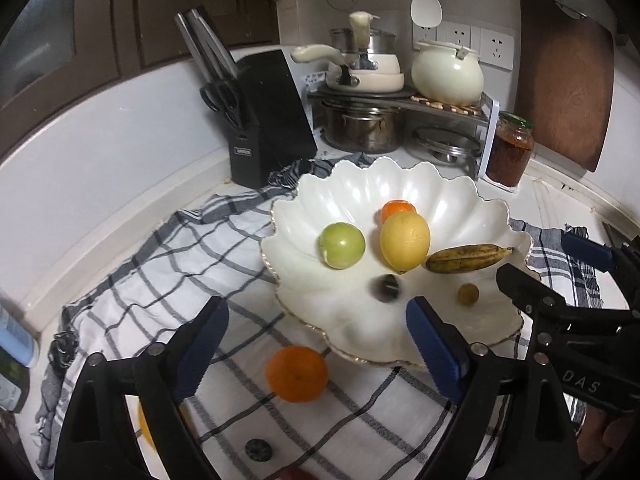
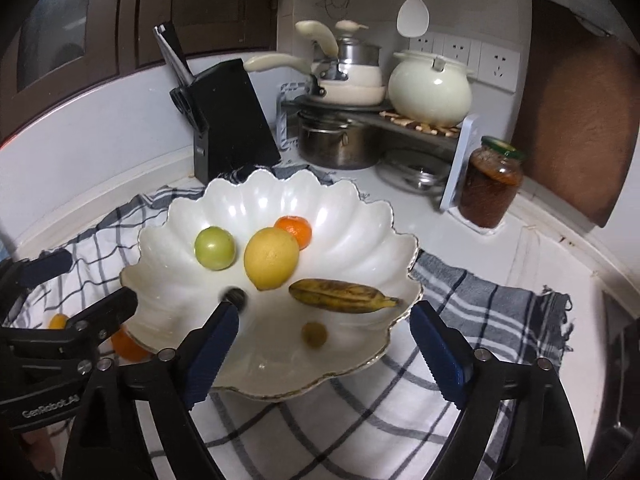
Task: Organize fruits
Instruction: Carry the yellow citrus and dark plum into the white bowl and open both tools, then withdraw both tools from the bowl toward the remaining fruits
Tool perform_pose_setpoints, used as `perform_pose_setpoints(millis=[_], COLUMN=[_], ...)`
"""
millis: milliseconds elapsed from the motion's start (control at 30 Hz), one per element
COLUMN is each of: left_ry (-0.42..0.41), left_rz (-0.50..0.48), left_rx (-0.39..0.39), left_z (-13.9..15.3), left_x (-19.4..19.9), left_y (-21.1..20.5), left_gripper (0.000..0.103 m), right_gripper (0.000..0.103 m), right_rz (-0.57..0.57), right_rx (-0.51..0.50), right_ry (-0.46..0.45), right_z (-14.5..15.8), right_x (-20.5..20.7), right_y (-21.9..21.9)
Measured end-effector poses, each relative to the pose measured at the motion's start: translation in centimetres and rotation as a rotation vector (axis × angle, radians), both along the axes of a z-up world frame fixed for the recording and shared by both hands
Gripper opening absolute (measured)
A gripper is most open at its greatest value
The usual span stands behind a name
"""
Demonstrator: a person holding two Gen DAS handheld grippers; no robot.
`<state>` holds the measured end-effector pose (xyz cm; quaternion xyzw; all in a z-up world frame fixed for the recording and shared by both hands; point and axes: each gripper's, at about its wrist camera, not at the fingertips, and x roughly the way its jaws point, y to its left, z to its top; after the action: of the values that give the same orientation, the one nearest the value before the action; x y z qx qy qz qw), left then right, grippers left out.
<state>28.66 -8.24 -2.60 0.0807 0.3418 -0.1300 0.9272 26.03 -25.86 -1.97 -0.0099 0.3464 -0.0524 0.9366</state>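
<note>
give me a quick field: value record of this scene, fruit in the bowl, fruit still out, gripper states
bowl: white scalloped bowl on a checked cloth
in bowl: green apple, lemon, small orange, spotted banana, small olive-coloured fruit, blurred dark round fruit
outside bowl: orange and a small dark fruit on the cloth in front of the bowl
left hand-held gripper: open, nothing between the jaws
right hand-held gripper: open, over the bowl's near rim, holding nothing

Left hand-held gripper [image 1: 316, 344] jaws wide apart, right hand-held gripper [image 2: 324, 344] likewise, both empty
</note>
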Motion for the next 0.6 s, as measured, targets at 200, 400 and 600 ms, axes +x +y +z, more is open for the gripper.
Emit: perform_pose_setpoints(millis=[200, 400, 600], left_ry=[-0.036, -0.079, -0.108], left_rz=[0.032, 0.067, 0.099], left_rx=[-0.004, -0.003, -0.002], left_z=[1.2, 2.8, 3.9], left_x=[-1.9, -3.8, -5.9], left_y=[1.6, 3.5, 5.7], left_gripper=[0.101, 0.101, 0.102], right_gripper=[0.090, 0.090, 0.090], right_rz=[-0.014, 0.006, 0.031], right_rx=[-0.017, -0.013, -0.001], right_ry=[-0.034, -0.061, -0.083], right_z=[1.3, 2.4, 3.3], right_x=[-1.2, -2.6, -4.0], right_y=[0.9, 2.7, 4.5])
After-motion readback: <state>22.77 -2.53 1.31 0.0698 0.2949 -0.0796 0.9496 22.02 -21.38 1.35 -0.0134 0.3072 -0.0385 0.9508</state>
